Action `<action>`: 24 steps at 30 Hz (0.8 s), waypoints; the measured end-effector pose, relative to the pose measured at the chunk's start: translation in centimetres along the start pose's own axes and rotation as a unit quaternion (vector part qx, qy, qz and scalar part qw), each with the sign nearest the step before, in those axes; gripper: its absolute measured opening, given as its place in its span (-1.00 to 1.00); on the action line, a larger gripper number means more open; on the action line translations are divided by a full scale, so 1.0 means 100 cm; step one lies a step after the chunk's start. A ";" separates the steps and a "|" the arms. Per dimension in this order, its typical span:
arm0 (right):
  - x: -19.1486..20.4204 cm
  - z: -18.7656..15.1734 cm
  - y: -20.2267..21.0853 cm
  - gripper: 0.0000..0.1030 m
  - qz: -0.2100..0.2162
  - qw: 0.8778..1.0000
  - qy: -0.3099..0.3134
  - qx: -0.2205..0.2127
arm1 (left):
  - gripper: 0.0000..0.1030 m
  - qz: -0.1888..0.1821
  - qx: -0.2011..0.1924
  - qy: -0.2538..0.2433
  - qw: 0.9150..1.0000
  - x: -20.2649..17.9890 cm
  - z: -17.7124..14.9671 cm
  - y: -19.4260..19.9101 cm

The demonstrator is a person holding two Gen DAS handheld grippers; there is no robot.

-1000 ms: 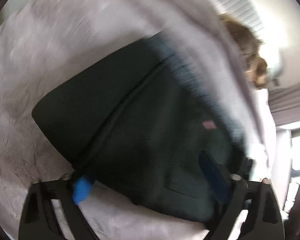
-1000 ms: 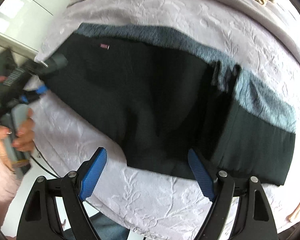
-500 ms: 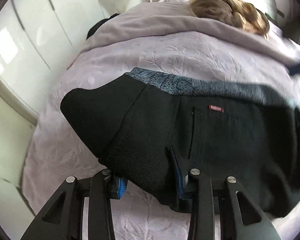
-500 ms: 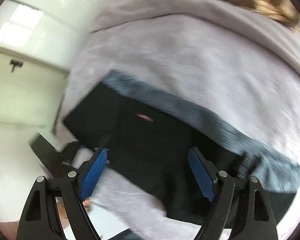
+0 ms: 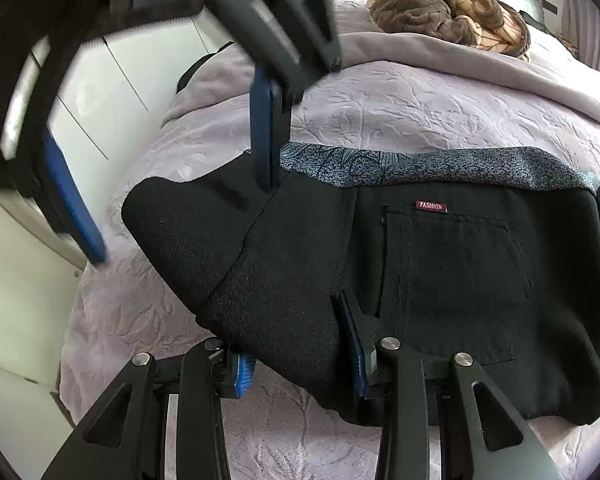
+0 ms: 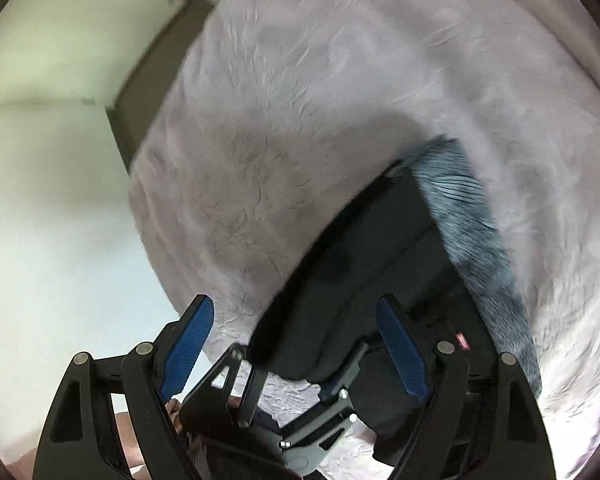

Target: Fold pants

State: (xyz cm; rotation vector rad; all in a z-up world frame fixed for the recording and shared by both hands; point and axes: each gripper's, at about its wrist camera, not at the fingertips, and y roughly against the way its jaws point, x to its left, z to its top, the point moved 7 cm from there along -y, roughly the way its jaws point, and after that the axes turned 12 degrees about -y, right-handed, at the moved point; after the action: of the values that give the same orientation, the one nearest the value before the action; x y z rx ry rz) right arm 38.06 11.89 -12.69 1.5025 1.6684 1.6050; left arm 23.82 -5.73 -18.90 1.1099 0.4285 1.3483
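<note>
- The black pants (image 5: 440, 272) lie folded on the lilac bedspread (image 5: 420, 108), grey patterned waistband (image 5: 420, 164) along the 12 o'clock edge, a red "FASHION" label (image 5: 431, 205) just below it.
- The left gripper (image 5: 300, 364), at 6 o'clock, has its jaws partly closed around the pants' near folded edge.
- The right gripper (image 6: 296, 348) hangs above the pants' 9 o'clock end, blue pads (image 6: 402, 350) spread wide, holding nothing.
- A brown blanket (image 5: 440, 12) is bunched at 1 o'clock.
</note>
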 end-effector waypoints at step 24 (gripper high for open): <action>-0.164 -0.172 0.145 -0.71 0.326 0.913 -0.126 -0.208 | -0.24 -0.031 -0.157 -0.179 0.971 -0.119 0.101 0.169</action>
State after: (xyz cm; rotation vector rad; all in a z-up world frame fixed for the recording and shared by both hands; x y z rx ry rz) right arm 35.57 -13.48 -1.44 2.0265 0.6383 1.8138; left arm 19.69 -23.02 -4.34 1.0356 -0.0159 1.0853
